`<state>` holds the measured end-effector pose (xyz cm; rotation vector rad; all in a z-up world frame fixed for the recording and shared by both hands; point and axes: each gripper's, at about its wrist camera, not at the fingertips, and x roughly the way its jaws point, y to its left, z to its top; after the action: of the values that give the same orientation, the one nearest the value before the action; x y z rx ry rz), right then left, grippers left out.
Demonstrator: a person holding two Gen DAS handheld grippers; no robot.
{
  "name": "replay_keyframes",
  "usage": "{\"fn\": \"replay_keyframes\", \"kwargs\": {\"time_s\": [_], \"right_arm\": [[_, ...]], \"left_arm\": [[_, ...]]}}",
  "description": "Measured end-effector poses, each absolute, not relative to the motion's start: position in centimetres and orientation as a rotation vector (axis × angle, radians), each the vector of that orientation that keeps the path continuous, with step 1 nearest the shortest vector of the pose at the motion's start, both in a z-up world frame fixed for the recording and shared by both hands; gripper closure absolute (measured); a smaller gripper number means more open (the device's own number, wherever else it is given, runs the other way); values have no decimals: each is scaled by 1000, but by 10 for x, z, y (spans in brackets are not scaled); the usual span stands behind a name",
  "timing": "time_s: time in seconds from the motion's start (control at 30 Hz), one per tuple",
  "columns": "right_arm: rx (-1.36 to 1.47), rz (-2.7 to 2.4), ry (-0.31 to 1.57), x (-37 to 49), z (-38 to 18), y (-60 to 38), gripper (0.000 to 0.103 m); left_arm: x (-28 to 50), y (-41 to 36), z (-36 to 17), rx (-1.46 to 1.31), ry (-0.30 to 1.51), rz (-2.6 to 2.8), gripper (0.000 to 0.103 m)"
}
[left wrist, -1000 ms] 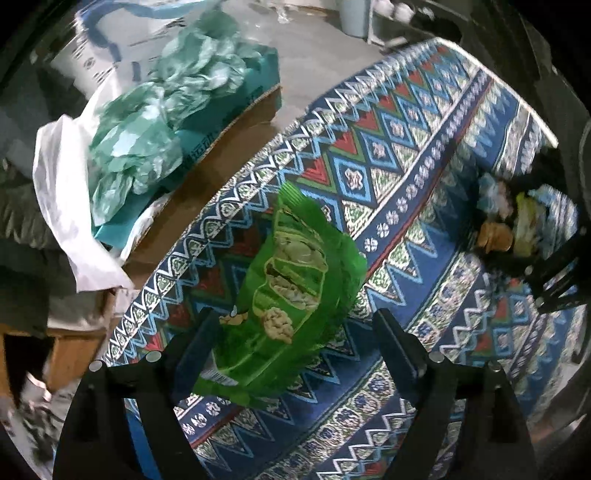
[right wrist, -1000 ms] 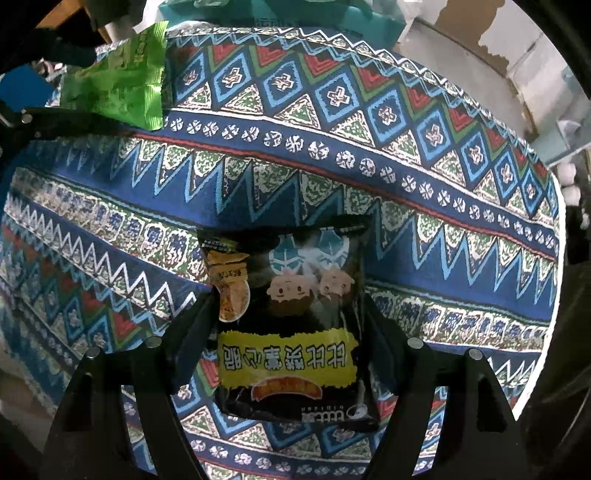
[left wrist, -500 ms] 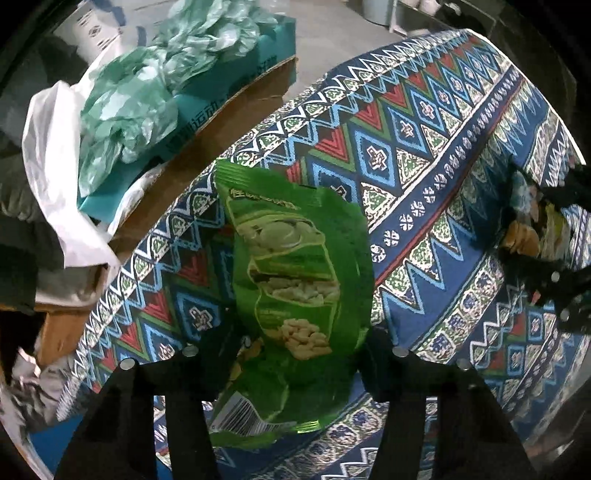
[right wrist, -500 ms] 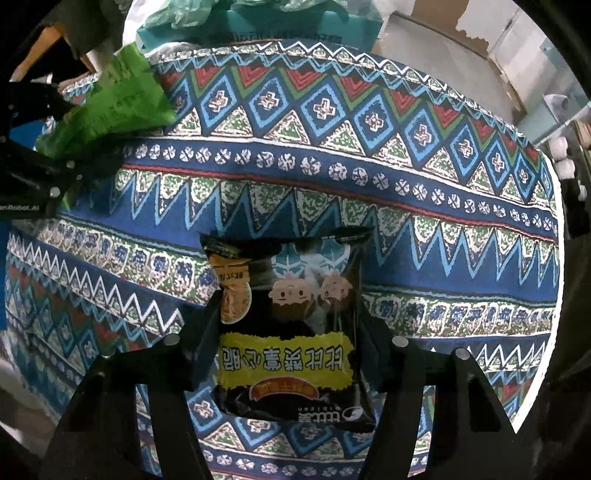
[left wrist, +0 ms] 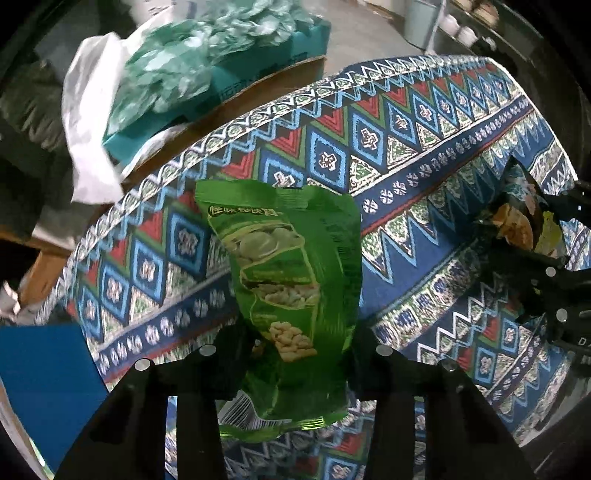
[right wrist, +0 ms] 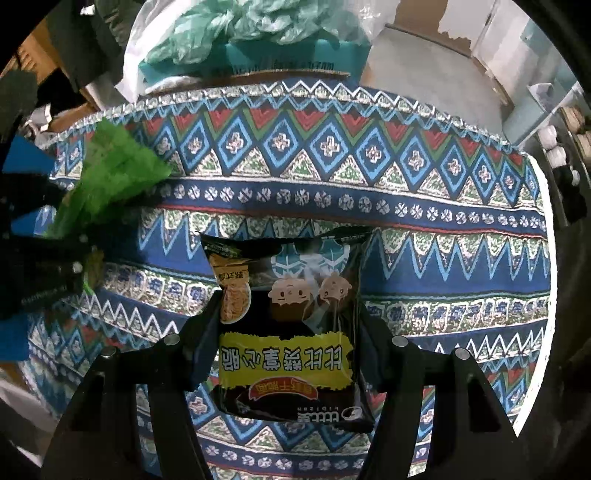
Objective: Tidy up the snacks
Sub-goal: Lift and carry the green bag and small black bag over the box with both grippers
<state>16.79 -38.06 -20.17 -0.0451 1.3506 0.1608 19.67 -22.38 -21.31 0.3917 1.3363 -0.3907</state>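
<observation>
A green snack bag (left wrist: 291, 277) with pictures of pale crackers stands upright between my left gripper's (left wrist: 299, 339) fingers. The jaws are closing and the pads press its lower sides, so the bag hangs above the patterned tablecloth (left wrist: 406, 147). In the right wrist view the same green bag (right wrist: 110, 173) shows at the left edge. My right gripper (right wrist: 288, 314) is shut on a black snack bag (right wrist: 288, 354) with a yellow label and cartoon figures, held above the cloth (right wrist: 406, 206). The left wrist view shows that black bag (left wrist: 524, 225) at far right.
Past the table's far edge a teal box heaped with crumpled green plastic (left wrist: 229, 74) sits on cardboard, beside a white plastic bag (left wrist: 88, 122). A blue surface (left wrist: 40, 380) lies beyond the table's left edge. A grey bin (left wrist: 421, 22) stands on the floor beyond.
The left fingers have drawn in onto the green bag, which has turned upright and come off the cloth. The right fingers narrowed on the black bag and it has risen slightly.
</observation>
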Motion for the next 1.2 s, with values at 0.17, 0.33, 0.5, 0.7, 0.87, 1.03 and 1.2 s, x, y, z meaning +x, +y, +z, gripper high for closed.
{"fn": "replay_keyframes", "kwargs": {"time_s": [0.17,0.33,0.5,0.7,0.87,1.03,1.2], "right_arm": [[-36,159,1321,163,-185,-378,40],[-29,163,1296,156,-169,-367,40],[-25,176,1269,150,-150,-355,40],[-22,197,1222,139,-122,-344,40],[-17,225,1188,132,-107,-333,40],[-22,266,1152,125,-85,-313,40],[-34,315,1122,121,-68,-287,40]], "left_arm": [[177,-212,-197,313,1315,-359,61],[153,-202,-174,286,1295,-343,61],[141,-192,-150,264,1287,-335,62],[134,-176,-129,208,1280,-305,62],[129,-159,-110,183,1252,-297,62],[118,-136,-89,129,1236,-276,62],[107,-105,-73,66,1220,-242,62]]}}
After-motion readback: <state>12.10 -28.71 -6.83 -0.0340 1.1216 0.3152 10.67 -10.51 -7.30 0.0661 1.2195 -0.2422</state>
